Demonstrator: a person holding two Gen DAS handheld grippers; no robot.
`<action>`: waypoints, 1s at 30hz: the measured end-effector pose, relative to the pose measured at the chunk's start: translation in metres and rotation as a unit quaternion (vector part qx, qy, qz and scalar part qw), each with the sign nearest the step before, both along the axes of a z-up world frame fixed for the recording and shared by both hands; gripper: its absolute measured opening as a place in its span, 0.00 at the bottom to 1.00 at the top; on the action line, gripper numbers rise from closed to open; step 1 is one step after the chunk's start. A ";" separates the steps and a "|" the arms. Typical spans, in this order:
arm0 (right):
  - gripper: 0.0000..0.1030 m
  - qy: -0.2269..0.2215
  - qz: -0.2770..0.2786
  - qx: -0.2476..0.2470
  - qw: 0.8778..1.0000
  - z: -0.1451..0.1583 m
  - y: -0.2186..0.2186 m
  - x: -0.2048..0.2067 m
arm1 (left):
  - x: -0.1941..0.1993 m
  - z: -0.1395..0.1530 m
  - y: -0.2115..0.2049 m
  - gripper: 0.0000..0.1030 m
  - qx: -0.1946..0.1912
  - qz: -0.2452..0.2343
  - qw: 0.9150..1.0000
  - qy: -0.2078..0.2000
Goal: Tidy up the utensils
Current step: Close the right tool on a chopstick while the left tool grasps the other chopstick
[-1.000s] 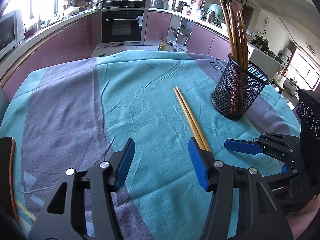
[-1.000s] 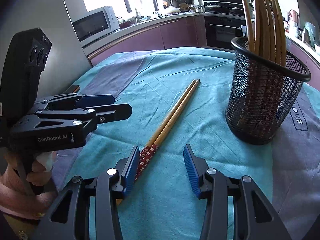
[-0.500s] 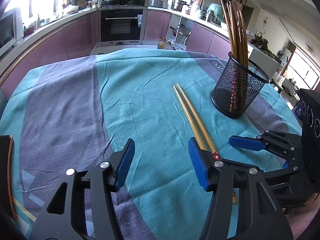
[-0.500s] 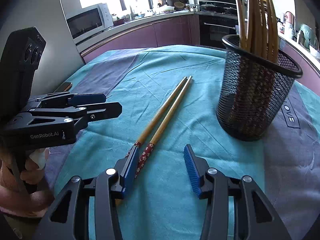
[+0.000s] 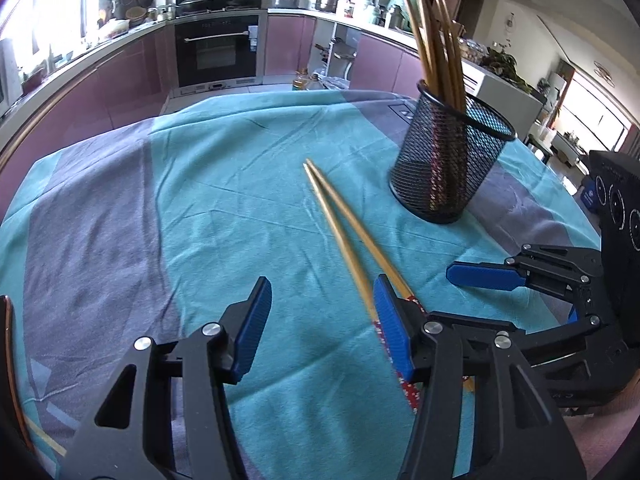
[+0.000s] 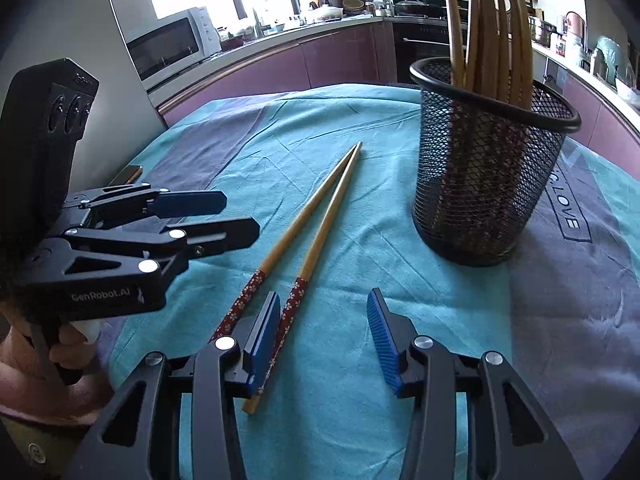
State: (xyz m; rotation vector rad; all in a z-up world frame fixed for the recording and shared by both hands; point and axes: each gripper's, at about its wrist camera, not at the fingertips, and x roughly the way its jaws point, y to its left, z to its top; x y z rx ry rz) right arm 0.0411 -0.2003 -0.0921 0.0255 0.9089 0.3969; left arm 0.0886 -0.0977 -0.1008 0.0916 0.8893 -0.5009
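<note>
Two loose chopsticks (image 6: 308,240): lie flat on teal/grey cloth (image 5: 224,208) over tabletop, side by side, thin tips nearly touching at far end, red floral handle ends spread apart at near end.
Long axis: right wrist view – runs from near-left up to far-right, tips aimed toward kitchen cabinets; left wrist view (image 5: 352,236) – runs from near-right up to far-left.
Position: just left of mesh cup (image 6: 488,184), apart from it.
Mesh cup: 1, black wire, upright on cloth w/ a bunch of wooden chopsticks (image 6: 488,40) standing in it, thin tips up; approx. 7, exact count unclear as they overlap.
Left tongs (image 5: 320,332): part open, have just been narrowing a little, nothing between pads; right-hand pad sits over handle ends of the pair, contact unclear.
Right tongs (image 6: 326,340): part open, nothing gripped; one handle end lies just inside left pad, the other outside it.
Left hand (image 6: 60,352): around grip of left tongs, seen at left edge.
Count: 2 tongs, 1 cup, 2 loose sticks.
</note>
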 end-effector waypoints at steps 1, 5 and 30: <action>0.42 0.000 0.000 0.001 1.000 0.000 -0.001 0.000 | 0.000 -0.001 -0.002 0.49 0.001 -0.003 1.000 0.001; 0.42 0.001 0.001 0.003 1.000 0.000 -0.001 0.001 | 0.003 -0.008 -0.014 0.44 0.016 -0.012 1.000 0.012; 0.30 -0.006 -0.017 0.011 1.000 -0.001 -0.001 0.032 | 0.005 -0.011 0.000 0.23 0.009 0.016 0.999 0.029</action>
